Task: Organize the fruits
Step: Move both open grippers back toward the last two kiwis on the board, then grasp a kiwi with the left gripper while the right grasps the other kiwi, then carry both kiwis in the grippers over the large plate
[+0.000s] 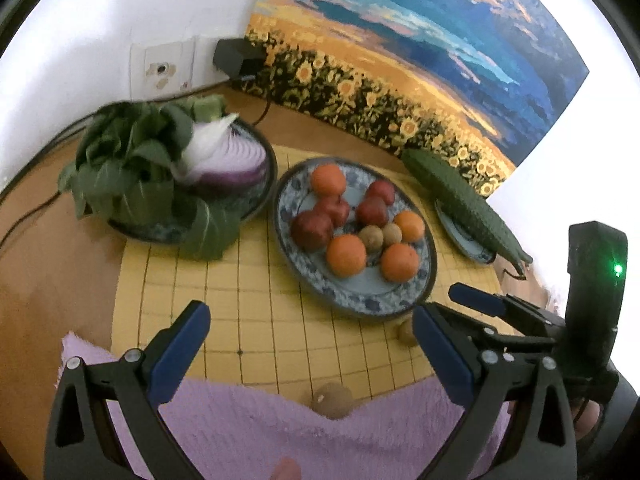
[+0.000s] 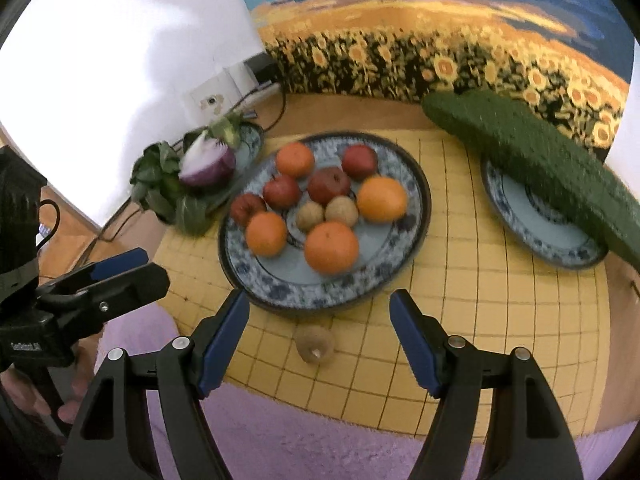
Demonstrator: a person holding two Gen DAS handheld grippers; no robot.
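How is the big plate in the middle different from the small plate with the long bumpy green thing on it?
The big plate is larger and carries many round fruits: oranges, red ones and small brown ones. The small plate carries just one thing, a bumpy green gourd so long that it sticks out past the rim at both ends. The big plate sits mid-mat; the small one sits to its right. Both are blue-and-white patterned with dark rims.

Blue-patterned plate (image 2: 320, 296), centre of yellow grid mat: four oranges (image 2: 331, 247), four dark red apples (image 2: 329, 185), two small brown kiwis (image 2: 341, 211) side by side at the middle, all upright and closely grouped. One loose kiwi (image 2: 314, 345) on mat just in front of plate rim. Another kiwi (image 1: 333, 400) at edge of purple towel, apart from plate.
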